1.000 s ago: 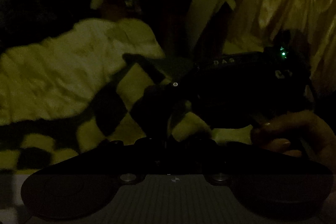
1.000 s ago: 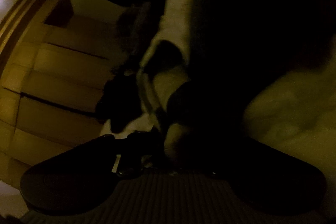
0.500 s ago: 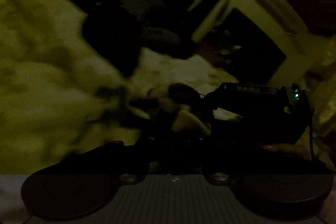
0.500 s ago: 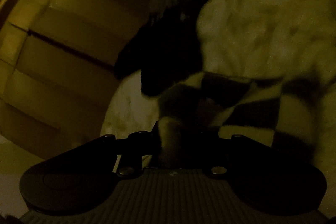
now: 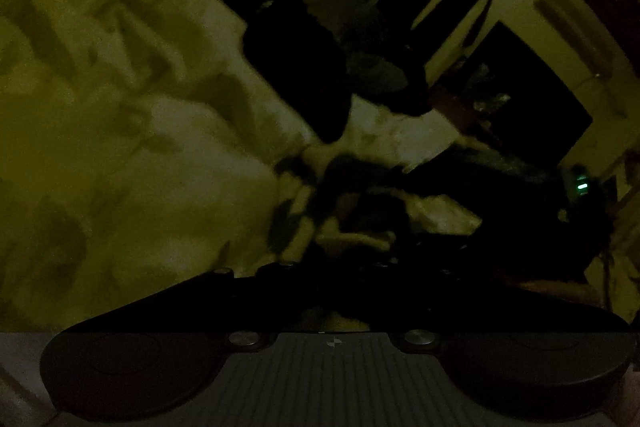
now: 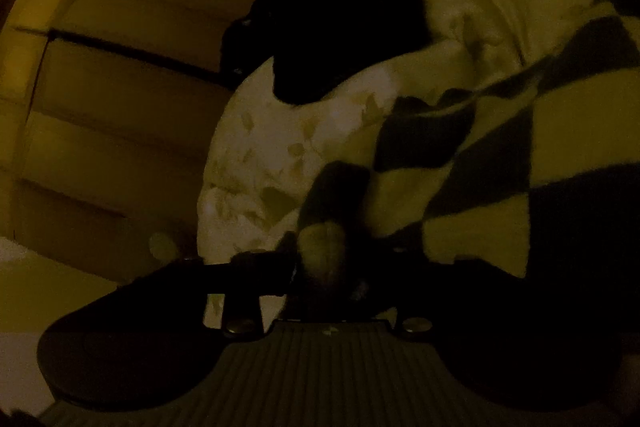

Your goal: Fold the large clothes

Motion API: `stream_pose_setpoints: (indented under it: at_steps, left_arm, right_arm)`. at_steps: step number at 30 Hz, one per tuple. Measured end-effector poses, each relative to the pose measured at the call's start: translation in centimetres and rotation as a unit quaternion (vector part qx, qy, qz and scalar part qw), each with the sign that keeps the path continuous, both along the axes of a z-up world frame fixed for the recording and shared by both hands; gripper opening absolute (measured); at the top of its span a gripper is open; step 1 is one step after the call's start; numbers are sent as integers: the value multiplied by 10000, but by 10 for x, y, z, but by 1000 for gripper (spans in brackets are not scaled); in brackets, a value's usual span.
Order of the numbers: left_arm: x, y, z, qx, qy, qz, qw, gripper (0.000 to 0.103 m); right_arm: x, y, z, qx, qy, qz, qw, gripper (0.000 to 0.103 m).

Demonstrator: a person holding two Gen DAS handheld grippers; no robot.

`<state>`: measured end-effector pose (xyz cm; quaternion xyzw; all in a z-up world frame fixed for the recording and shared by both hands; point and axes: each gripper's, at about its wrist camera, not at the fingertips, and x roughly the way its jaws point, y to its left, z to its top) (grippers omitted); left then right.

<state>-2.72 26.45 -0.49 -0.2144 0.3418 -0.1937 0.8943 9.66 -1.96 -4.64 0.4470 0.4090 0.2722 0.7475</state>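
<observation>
The scene is very dim. A black-and-pale checkered garment (image 6: 480, 163) lies over the flowered bed sheet (image 6: 272, 155). One fold of it sits between the fingers of my right gripper (image 6: 324, 267). Those jaws are opening, and the left finger stands clear of the cloth. In the left wrist view the same garment (image 5: 344, 227) gathers into a pinched bunch at my left gripper (image 5: 336, 263). Its jaws are easing open but still seem to grip the cloth, and the dark fingers barely show. The right unit's green light (image 5: 582, 185) glows close by on the right.
A dark garment (image 6: 340, 27) lies on the bed beyond the checkered one, also seen as a dark garment (image 5: 296, 75) in the left view. Wooden panelling (image 6: 120, 87) rises left of the bed. A dark doorway or shelf opening (image 5: 500, 79) stands behind.
Both grippers swung across the bed, dragging the checkered garment with them. The right jaws have parted around the fold. The left view rolled and now faces the bed sheet.
</observation>
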Motion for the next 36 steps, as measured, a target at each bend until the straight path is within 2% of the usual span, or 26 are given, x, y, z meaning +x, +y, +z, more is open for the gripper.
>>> stream_pose_setpoints:
  at_steps: [1,4,6,7,8,11,14,17,19,21,23,24,26,29,33,36]
  left_arm:
    - [-2,2,-2,-11,48,23,10000,68]
    - [-1,10,-4,-33,74,106,9999,70]
    - [0,14,1,-8,44,169,9998,81]
    - [-1,15,6,26,10,209,9998,95]
    - [-2,15,13,135,-44,297,9995,100]
    - [-13,11,40,452,-621,455,9960,103]
    - [-10,-9,58,604,-982,126,9933,103]
    - [6,-41,60,622,-923,-476,9926,103]
    - [15,-62,54,826,-885,-695,9902,103]
    - [24,-74,42,1208,-784,-507,9883,103]
    - [32,-69,27,1417,-586,-222,9879,103]
    - [36,-63,17,1461,-370,-94,9885,103]
    - [45,-42,-7,1285,63,93,9916,103]
    - [46,-17,-29,809,305,71,9962,103]
    - [46,-18,-28,917,300,16,9953,103]
    - [51,-16,-18,677,407,-71,9968,103]
  right_arm:
    - [-2,0,2,5,-114,61,9999,61]
    - [-12,-13,16,325,-441,41,9985,81]
    - [-21,-30,31,218,-788,-115,9966,85]
    - [-25,-35,38,-6,-957,-206,9952,85]
    - [-31,-43,46,-329,-1122,-311,9926,85]
    - [-49,-60,62,-1548,-1345,-700,9763,86]
    - [-65,-70,63,-2258,-1436,-762,9605,86]
    - [-76,-71,57,-2701,-1269,-793,9511,82]
    - [-82,-71,52,-2760,-1237,-753,9502,82]
    - [-87,-66,48,-2752,-1246,-552,9517,82]
    - [-89,-57,39,-2872,-1167,-341,9501,82]
    - [-90,-52,35,-3022,-1171,-275,9456,82]
    - [-92,-46,29,-3201,-1190,-223,9396,84]
    - [-88,-45,18,-2962,-1017,-121,9496,88]
    - [-85,-48,4,-2707,-753,-106,9597,93]
    - [-84,-59,-3,-2252,-501,-224,9728,93]
